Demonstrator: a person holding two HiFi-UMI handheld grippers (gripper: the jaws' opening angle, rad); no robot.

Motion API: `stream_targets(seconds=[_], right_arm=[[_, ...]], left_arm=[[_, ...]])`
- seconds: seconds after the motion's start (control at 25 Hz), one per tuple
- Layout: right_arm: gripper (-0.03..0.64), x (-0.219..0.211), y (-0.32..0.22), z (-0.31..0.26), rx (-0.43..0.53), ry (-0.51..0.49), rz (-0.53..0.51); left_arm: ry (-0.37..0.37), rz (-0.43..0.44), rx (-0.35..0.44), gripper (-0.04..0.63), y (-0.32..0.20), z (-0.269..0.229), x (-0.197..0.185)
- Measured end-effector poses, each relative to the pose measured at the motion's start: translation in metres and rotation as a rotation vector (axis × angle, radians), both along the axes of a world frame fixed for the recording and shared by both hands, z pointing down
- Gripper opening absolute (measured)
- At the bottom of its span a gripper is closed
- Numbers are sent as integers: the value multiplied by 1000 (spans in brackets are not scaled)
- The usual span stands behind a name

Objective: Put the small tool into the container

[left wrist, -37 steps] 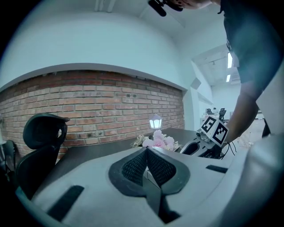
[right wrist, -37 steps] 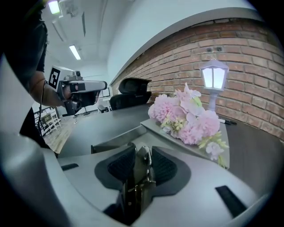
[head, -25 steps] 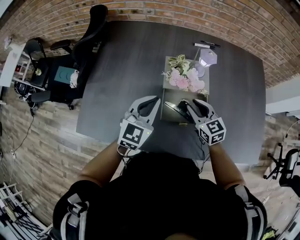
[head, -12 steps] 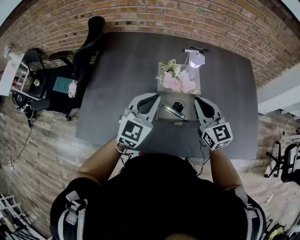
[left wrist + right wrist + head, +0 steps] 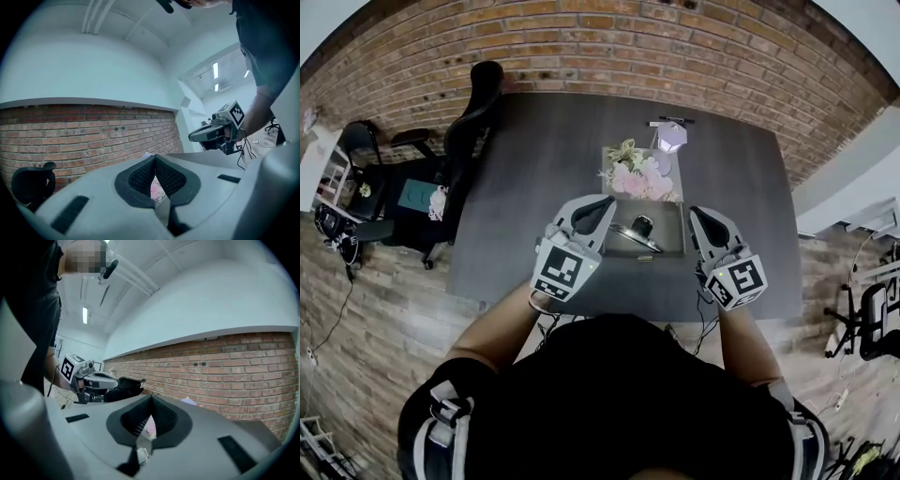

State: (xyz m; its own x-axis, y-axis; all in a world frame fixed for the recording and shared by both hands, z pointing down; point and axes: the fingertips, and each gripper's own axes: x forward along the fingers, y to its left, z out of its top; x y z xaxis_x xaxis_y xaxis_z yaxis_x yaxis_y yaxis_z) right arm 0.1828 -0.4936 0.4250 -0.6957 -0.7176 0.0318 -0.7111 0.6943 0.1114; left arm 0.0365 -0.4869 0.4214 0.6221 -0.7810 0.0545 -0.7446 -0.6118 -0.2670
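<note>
Small tool (image 5: 643, 226) lies inside the grey container (image 5: 649, 255) on the dark surface (image 5: 534, 159), so left gripper (image 5: 602, 202) and right gripper (image 5: 700, 216), fingers pressed together and empty, should withdraw clear of its rim.

The head camera looks steeply down from overhead onto the tabletop (image 5: 534, 169), with the left claw (image 5: 596, 211) and right claw (image 5: 705, 220) near mid-frame. Each gripper camera sits close behind its own jaws and faces level toward the brick wall (image 5: 70, 136). Each also catches the opposite claw off to one side. All three views share the wall.
</note>
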Motion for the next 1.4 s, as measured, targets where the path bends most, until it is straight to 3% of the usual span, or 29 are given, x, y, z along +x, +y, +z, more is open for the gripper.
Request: stream_targets(seconds=[0.72, 1.4], right_arm=[[-5, 4, 19, -17, 23, -11, -1], [-5, -1, 18, -15, 35, 34, -10]], left_arm=[[-10, 53, 64, 9, 15, -26, 14], [-19, 64, 61, 9, 19, -28, 14]])
